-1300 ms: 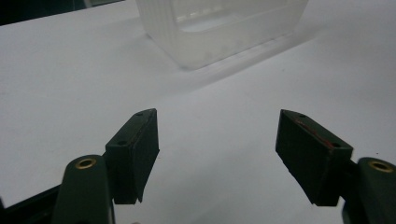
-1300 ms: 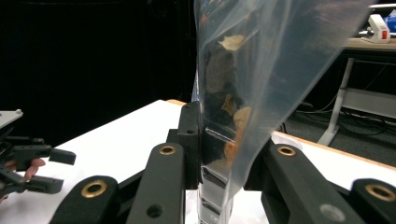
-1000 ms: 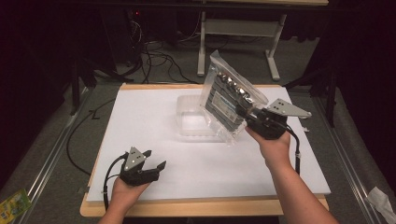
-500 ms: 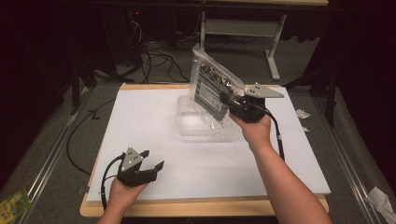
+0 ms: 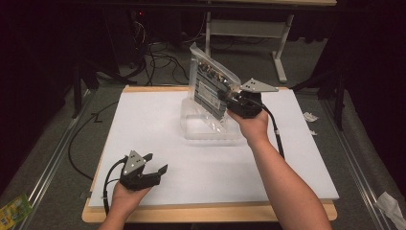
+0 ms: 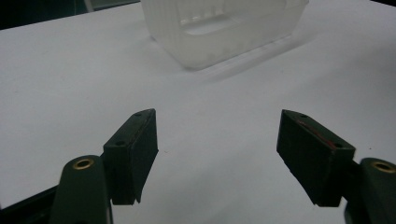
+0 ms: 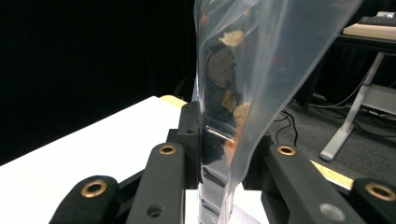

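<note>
- Right tool (image 5: 229, 97): closing on the clear plastic bag (image 5: 210, 88), jaws pinching its side edge and holding it upright in the air. In the right gripper view the bag (image 7: 243, 93) is passing between the two black jaws, dark and tan pieces showing through the film.
- Bag, position: hanging over the far middle of the tabletop (image 5: 143, 124), its lower end just above the clear plastic container (image 5: 210, 127). Judged purpose of the upright hold: bringing the contents over the container's open top, either for lowering in or for tipping out.
- Container: sitting on the white surface toward the far edge, centre; also appearing ahead of the jaws in the left gripper view (image 6: 219, 28).
- Left tool (image 5: 149, 168): resting near the near-left corner, jaws standing wide apart and gripping nothing, well apart from the container. Judged role: waiting in reserve, possibly for steadying the container or bag.
- Change from earlier frames: the right tool is carrying the bag leftward and turning it more upright, from a tilt beside the container's right side to a stand over it. The left tool is staying where it was.
</note>
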Tool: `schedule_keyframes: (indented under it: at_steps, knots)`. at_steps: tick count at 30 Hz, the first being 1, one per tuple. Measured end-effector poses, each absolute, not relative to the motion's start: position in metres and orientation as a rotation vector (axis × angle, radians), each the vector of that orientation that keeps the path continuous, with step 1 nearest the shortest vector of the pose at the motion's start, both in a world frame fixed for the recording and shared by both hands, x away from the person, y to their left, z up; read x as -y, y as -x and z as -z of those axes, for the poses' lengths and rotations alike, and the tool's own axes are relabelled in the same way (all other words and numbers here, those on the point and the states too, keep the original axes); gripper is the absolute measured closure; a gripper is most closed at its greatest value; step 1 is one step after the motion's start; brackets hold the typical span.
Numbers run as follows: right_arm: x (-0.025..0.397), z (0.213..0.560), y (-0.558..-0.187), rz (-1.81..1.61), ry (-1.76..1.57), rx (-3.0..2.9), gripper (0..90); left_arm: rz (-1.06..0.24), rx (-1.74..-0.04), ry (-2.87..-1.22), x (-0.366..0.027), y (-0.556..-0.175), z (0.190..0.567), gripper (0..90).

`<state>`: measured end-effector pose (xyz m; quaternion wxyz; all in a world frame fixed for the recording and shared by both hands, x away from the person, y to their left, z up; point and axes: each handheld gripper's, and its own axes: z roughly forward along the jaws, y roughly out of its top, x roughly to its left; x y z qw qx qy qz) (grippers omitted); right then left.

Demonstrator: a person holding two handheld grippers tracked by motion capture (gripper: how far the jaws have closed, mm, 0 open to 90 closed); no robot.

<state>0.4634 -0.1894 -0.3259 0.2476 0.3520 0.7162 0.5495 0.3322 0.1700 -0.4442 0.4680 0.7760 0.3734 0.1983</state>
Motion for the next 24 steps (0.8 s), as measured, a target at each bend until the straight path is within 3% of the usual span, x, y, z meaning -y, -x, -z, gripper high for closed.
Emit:
schedule_keyframes:
  at_steps: [24]
  knots:
    - [0.184, 0.352, -0.495, -1.441, -0.993, -2.026, 76.0, -0.457, -0.912, -1.913, -0.170, -0.334, 0.447, 29.4]
